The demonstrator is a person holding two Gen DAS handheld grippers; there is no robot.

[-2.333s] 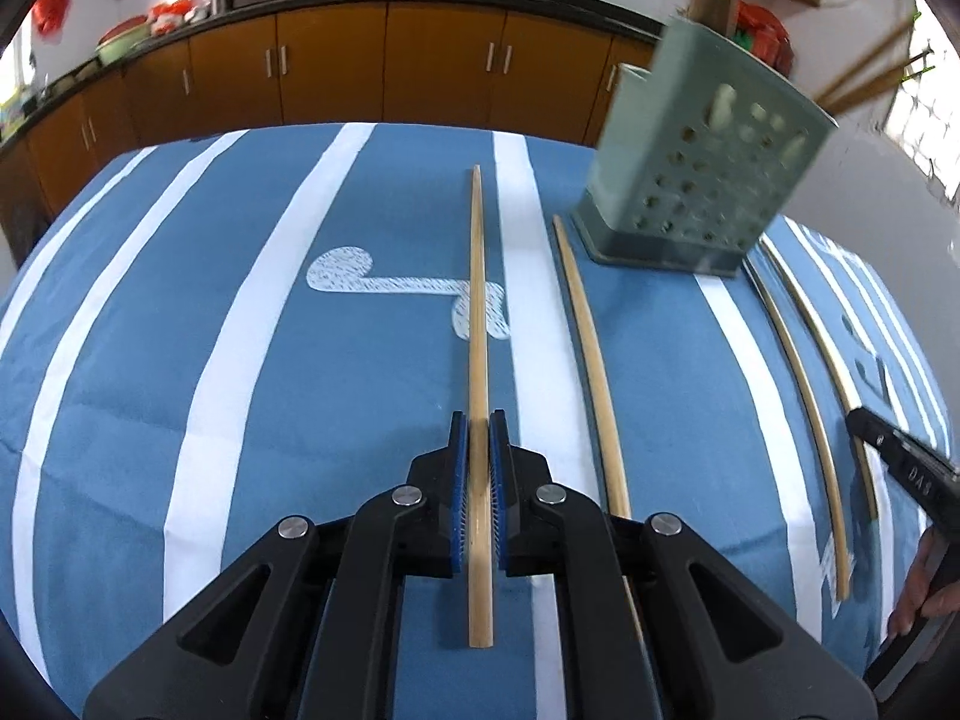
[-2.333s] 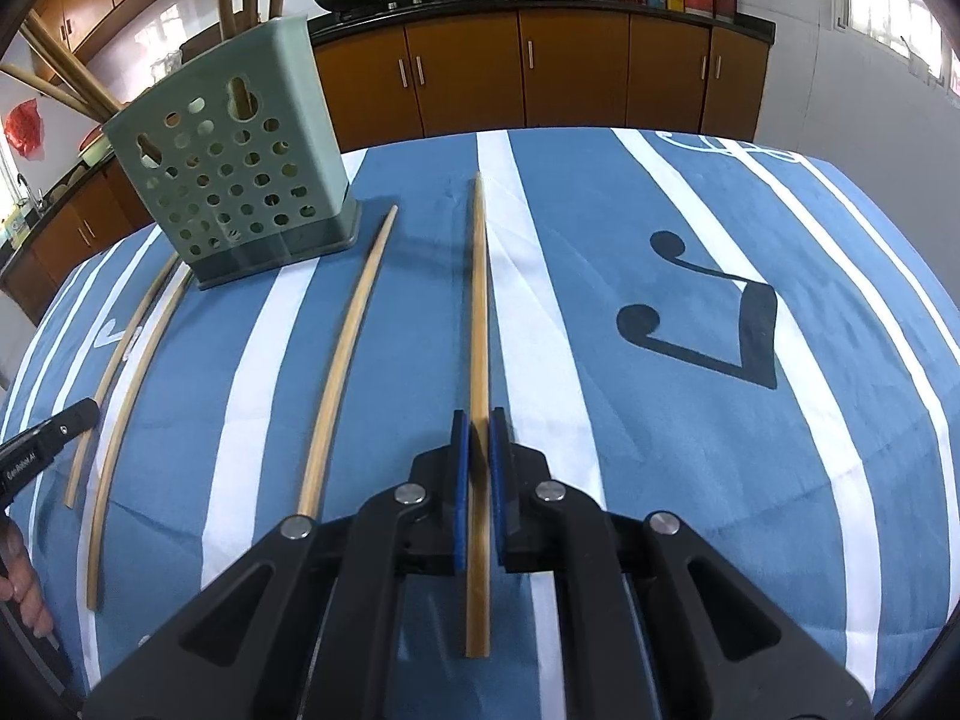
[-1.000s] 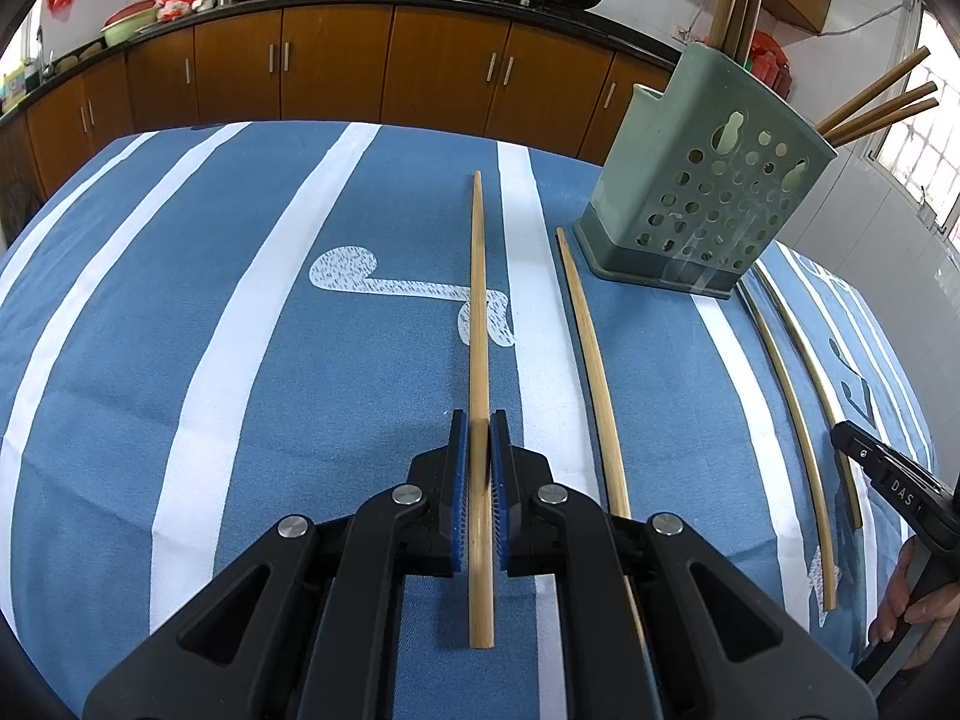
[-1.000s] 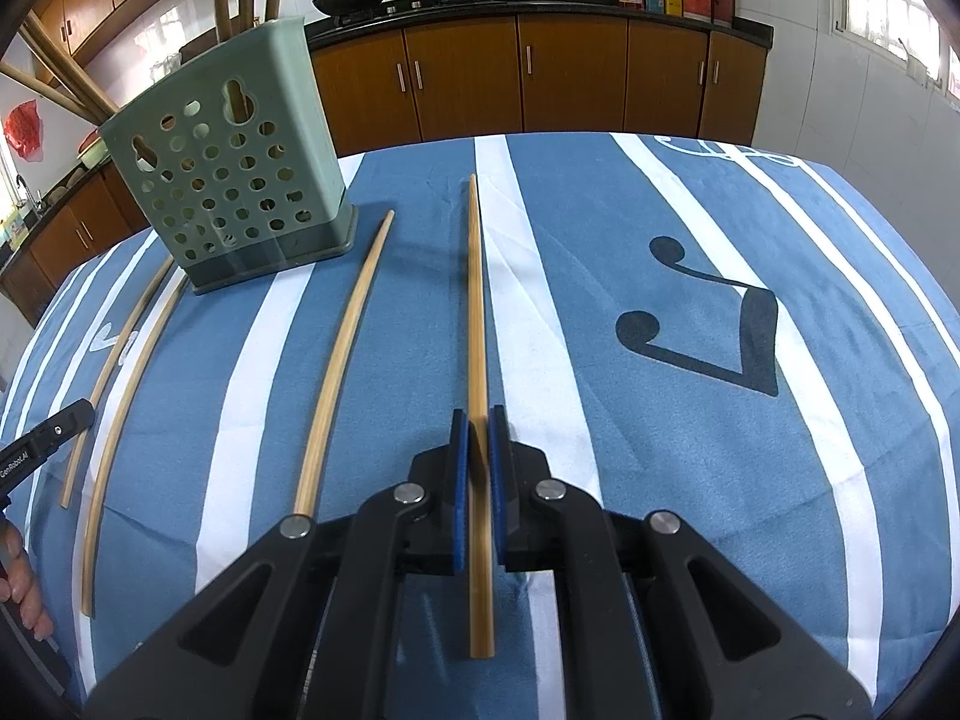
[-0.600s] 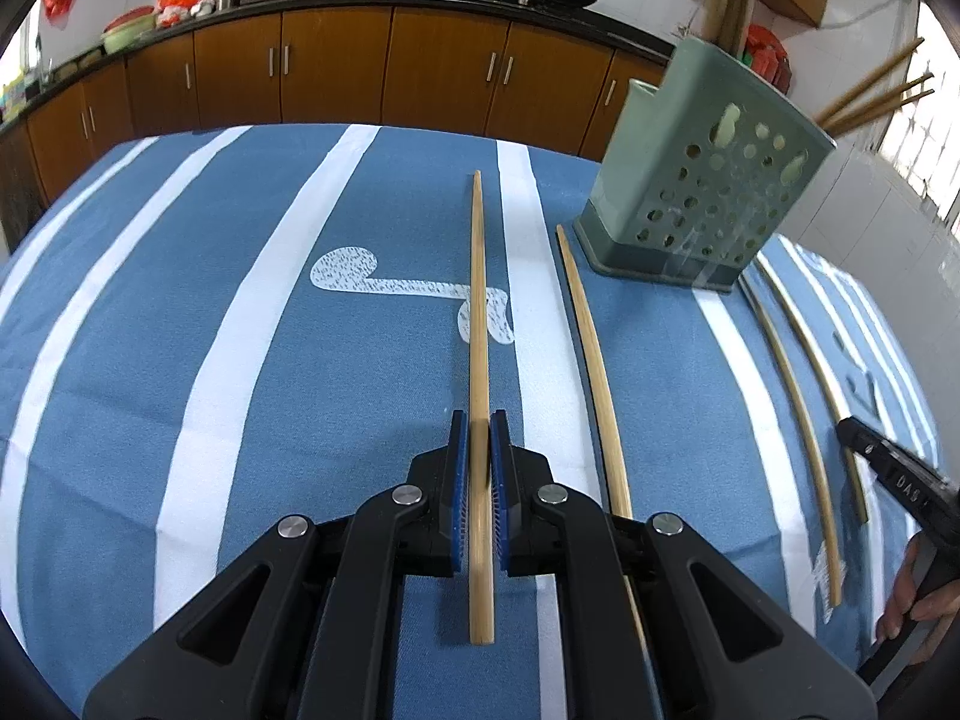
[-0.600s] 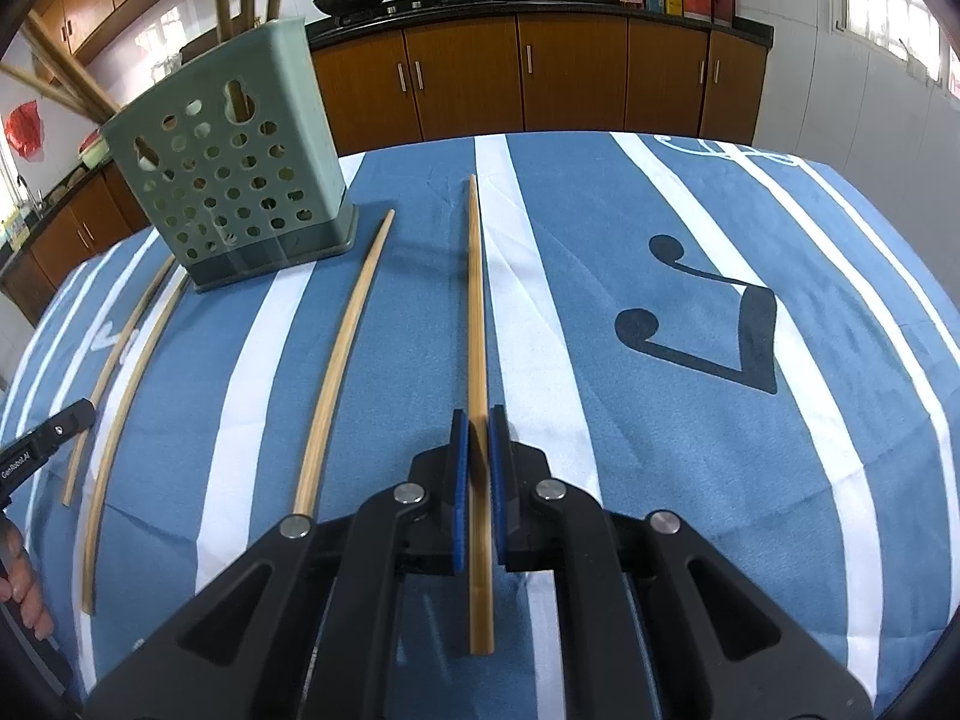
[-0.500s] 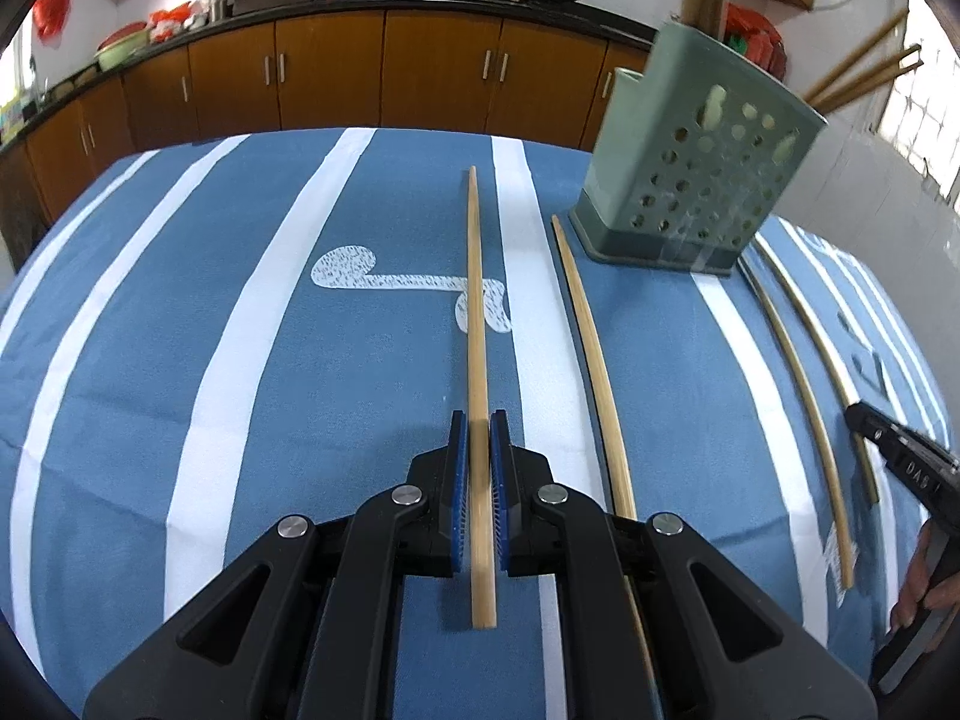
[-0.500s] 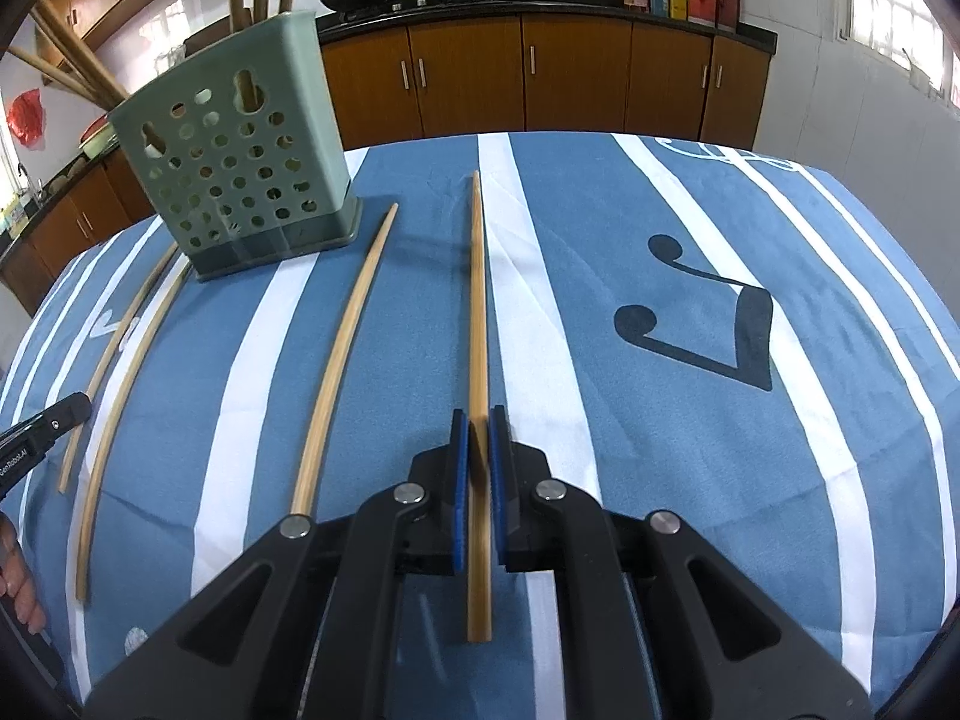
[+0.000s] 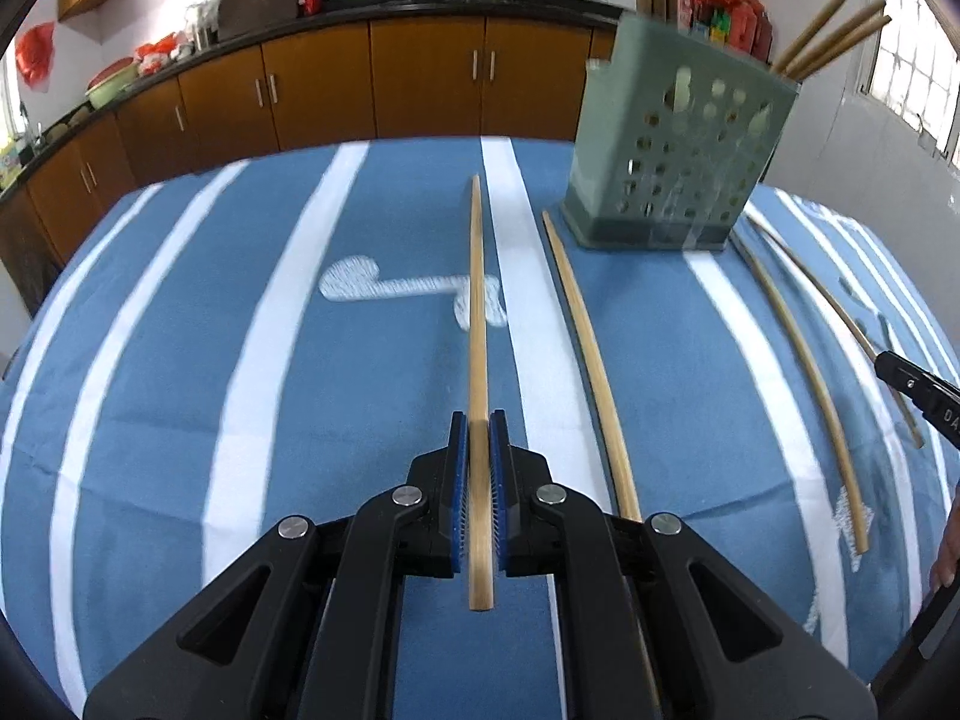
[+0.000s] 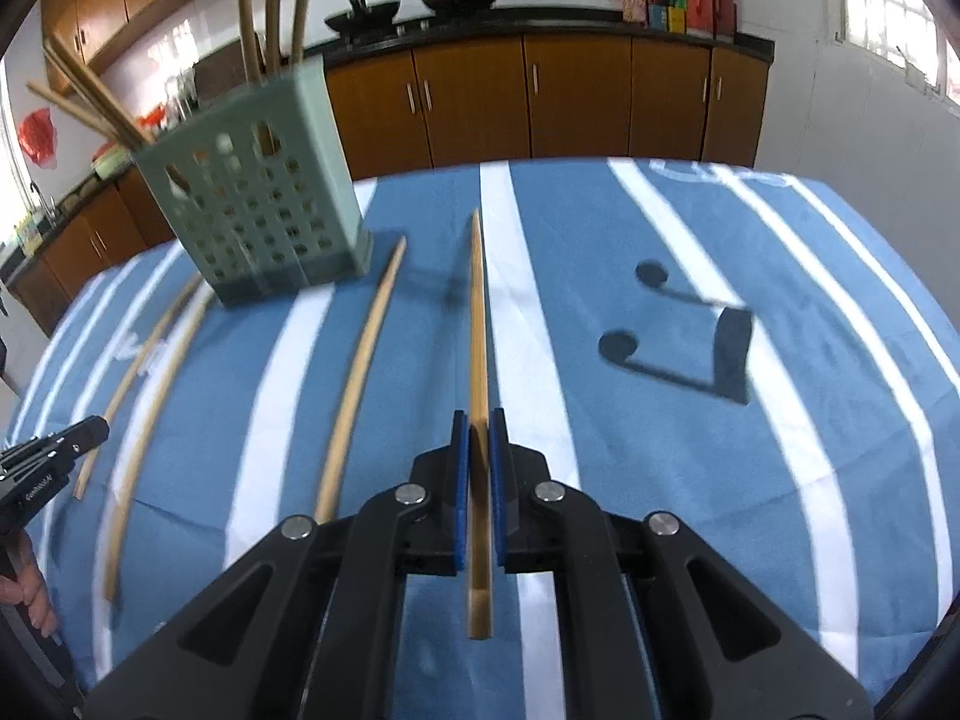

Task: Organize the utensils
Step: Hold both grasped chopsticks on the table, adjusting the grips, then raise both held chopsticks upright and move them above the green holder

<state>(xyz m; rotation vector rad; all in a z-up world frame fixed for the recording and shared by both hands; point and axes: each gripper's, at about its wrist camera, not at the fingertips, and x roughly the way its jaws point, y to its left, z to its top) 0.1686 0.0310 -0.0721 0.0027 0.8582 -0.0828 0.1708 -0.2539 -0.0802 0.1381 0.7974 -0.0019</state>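
Observation:
My left gripper (image 9: 478, 432) is shut on a long wooden chopstick (image 9: 477, 312) that points forward over the blue striped cloth. My right gripper (image 10: 478, 429) is shut on another wooden chopstick (image 10: 477, 324), tilted up off the cloth. The green perforated utensil holder (image 9: 678, 150) stands at the far right in the left wrist view and at the far left in the right wrist view (image 10: 252, 204), with several chopsticks standing in it. One loose chopstick (image 9: 591, 360) lies between my two; two more (image 9: 804, 348) lie beyond the holder.
The table wears a blue cloth with white stripes (image 9: 270, 330) and music-note prints (image 10: 678, 330). Brown kitchen cabinets (image 9: 420, 78) with woks on the counter run behind the table. The other gripper's tip shows at each view's edge (image 9: 918, 384) (image 10: 54, 450).
Both grippers have risen and tilted with their chopsticks; the right one has lifted most, and the holder now looks closer and higher in its view. Both views are motion-blurred.

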